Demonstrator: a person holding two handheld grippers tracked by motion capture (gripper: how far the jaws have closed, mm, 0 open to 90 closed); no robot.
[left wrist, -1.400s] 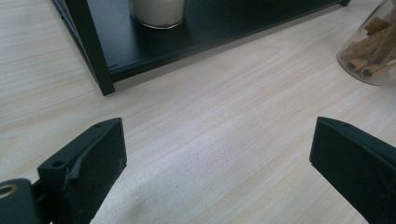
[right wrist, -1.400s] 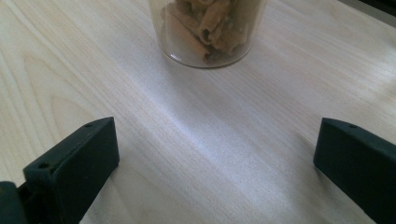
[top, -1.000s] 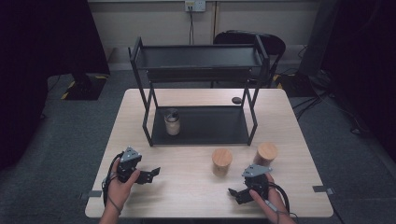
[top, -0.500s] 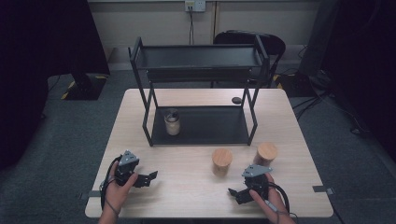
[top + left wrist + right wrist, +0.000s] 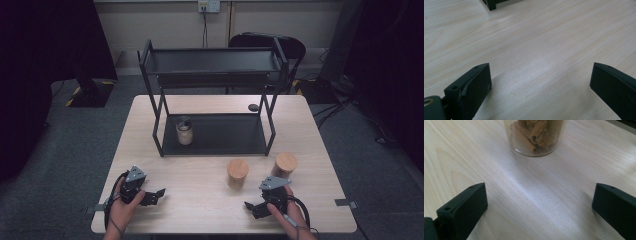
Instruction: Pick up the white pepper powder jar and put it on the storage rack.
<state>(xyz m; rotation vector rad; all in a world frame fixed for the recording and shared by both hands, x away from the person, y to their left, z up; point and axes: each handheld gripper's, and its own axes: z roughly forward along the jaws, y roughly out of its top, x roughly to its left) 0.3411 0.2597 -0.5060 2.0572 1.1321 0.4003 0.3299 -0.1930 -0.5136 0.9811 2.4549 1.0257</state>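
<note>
Nearest the desk's (image 5: 200, 200) front edge, two hands each hold a pair of tongs low over the pale wood. At the near left, the left tongs (image 5: 156, 194) point right across the desk, and their jaws stand wide with bare wood between them, as the left gripper view shows. At the near right, the right tongs (image 5: 250, 206) point left and slightly toward the front edge; their jaws also stand wide and hold nothing.

Just beyond the right tongs stands a clear jar with a wooden lid (image 5: 237, 173), upright on the desk, near the middle and a little to the right. In the right gripper view its base (image 5: 536, 137) shows tube-shaped pasta inside, ahead of the open jaws and apart from them. A second jar with a wooden lid (image 5: 285, 165) stands upright to its right, slightly farther back, the two near each other but not touching.

Farther on, a black two-tier metal rack (image 5: 215, 75) stands on the far half of the desk. On its lower shelf, toward the left, sits a small jar (image 5: 184, 131) with pale contents. A small dark object (image 5: 253, 107) lies on the desk behind the rack's right side.
</note>
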